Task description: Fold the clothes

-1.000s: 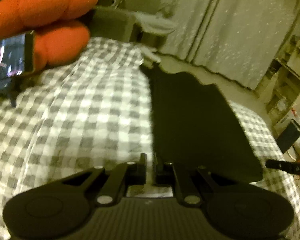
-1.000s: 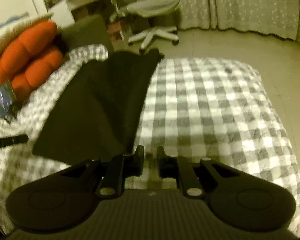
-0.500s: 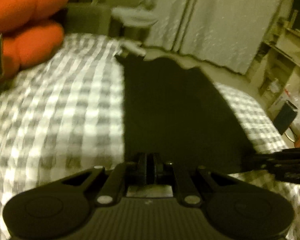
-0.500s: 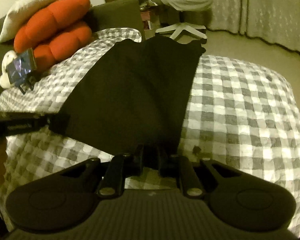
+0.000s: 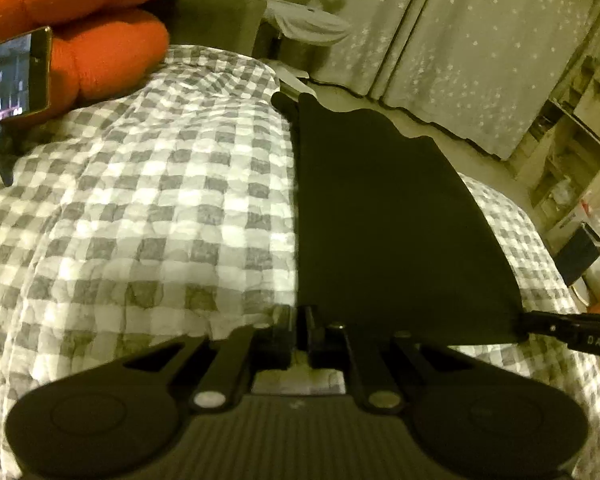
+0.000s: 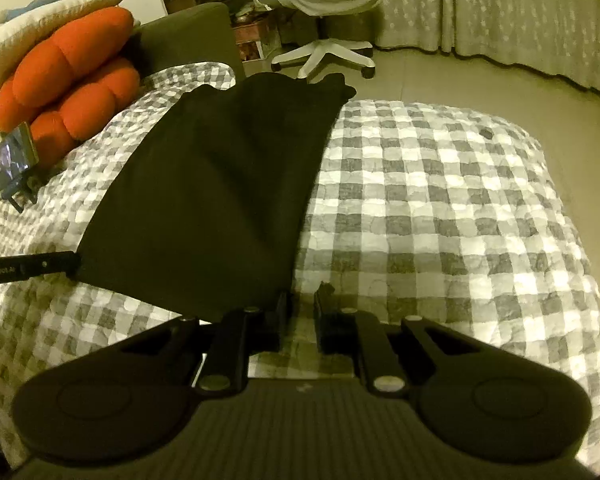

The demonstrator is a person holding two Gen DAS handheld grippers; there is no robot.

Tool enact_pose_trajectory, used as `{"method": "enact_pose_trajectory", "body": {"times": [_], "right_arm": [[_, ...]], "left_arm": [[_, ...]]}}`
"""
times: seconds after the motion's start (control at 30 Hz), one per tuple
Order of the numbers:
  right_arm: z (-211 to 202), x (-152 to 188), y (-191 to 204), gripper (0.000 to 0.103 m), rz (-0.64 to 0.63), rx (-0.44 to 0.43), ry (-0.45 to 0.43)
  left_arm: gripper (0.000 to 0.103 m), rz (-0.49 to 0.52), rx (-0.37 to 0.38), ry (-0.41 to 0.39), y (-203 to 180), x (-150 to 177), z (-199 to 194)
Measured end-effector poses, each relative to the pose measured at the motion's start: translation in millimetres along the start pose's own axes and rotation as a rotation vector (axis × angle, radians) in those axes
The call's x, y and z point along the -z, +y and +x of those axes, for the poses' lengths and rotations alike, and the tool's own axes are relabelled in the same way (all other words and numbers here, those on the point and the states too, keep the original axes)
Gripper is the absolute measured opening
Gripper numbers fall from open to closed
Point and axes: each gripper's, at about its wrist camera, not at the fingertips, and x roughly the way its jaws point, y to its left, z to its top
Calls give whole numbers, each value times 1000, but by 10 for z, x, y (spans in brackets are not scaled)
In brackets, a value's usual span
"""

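A black garment [image 5: 388,216] lies spread flat on the grey-and-white checked bedspread [image 5: 140,216], its far end hanging over the bed's far edge. It also shows in the right wrist view [image 6: 216,200]. My left gripper [image 5: 299,322] sits at the garment's near left corner with its jaws almost together; whether cloth is pinched there is hidden. My right gripper [image 6: 301,304] is at the near right corner, jaws a small gap apart, the corner just left of them. The right gripper also shows in the left wrist view [image 5: 564,330], and the left gripper in the right wrist view [image 6: 28,266].
Orange cushions [image 6: 72,88] and a phone on a stand [image 6: 10,160] sit at the bed's left side. A white swivel chair [image 6: 324,20], curtains [image 5: 460,48] and floor lie beyond the bed. Shelves [image 5: 572,152] stand at the right.
Both grippers drew back toward me to the garment's near corners. The right jaws, closed half a second ago, now stand a little apart. The garment lies flatter.
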Motion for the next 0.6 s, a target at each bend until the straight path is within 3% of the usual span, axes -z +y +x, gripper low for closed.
{"method": "enact_pose_trajectory", "body": {"times": [0.2,0.3,0.4,0.6], "right_arm": [[-83,1,25,23,-37,52,-63],[-141,39,177,25,-160,67,-121],[-150,86,342,33,-259,29,-147],[-97,192,561,35,-398,-9,-150]], "left_arm": [[7,-3,-1,4,2,-7,-6],[7,-4,-2,7,-1,-14,-1],[7,1,-5,7,-8,-14,1],[7,3,-8,9,-9,-16,3]]}}
